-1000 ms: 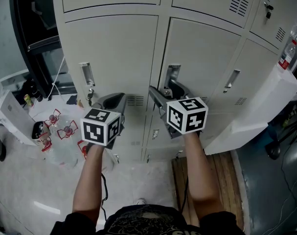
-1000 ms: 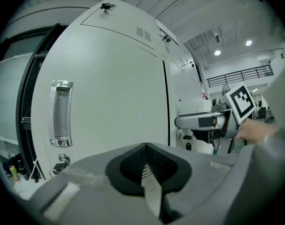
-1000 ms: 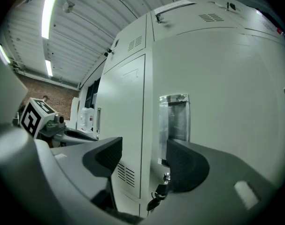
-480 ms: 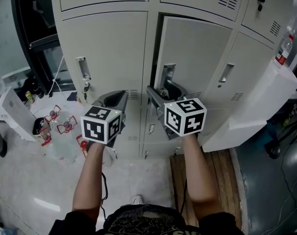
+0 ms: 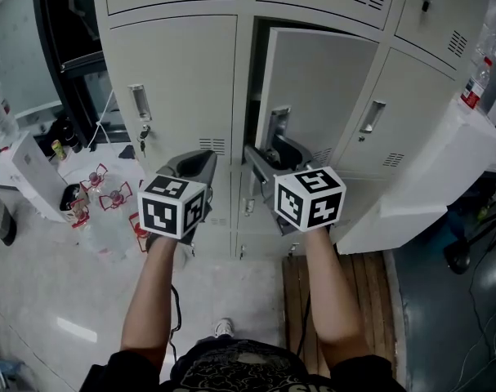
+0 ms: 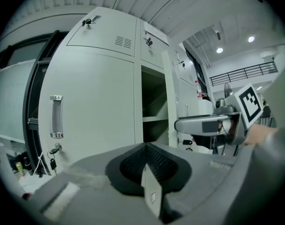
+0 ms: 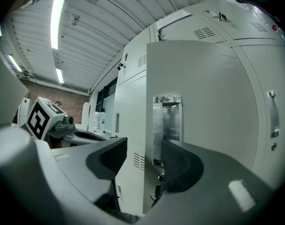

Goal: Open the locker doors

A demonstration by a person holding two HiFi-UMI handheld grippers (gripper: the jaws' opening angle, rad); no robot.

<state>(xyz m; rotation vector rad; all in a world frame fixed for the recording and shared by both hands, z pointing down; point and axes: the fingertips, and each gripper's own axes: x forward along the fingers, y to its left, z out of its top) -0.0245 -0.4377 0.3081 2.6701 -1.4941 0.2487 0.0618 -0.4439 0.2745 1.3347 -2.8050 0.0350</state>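
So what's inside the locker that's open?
The open locker is dark inside, with one shelf across it. The half-open door and the shadow hide the rest.

Left tongs and right tongs: grey moulded shells, with black ribbed pads inside. Each carries a white cube printed with black square markers (second cube on the right unit). Forearms uncovered, no sleeves in view. Dark patterned top. Thin black cable beside the left forearm. One pale shoe.
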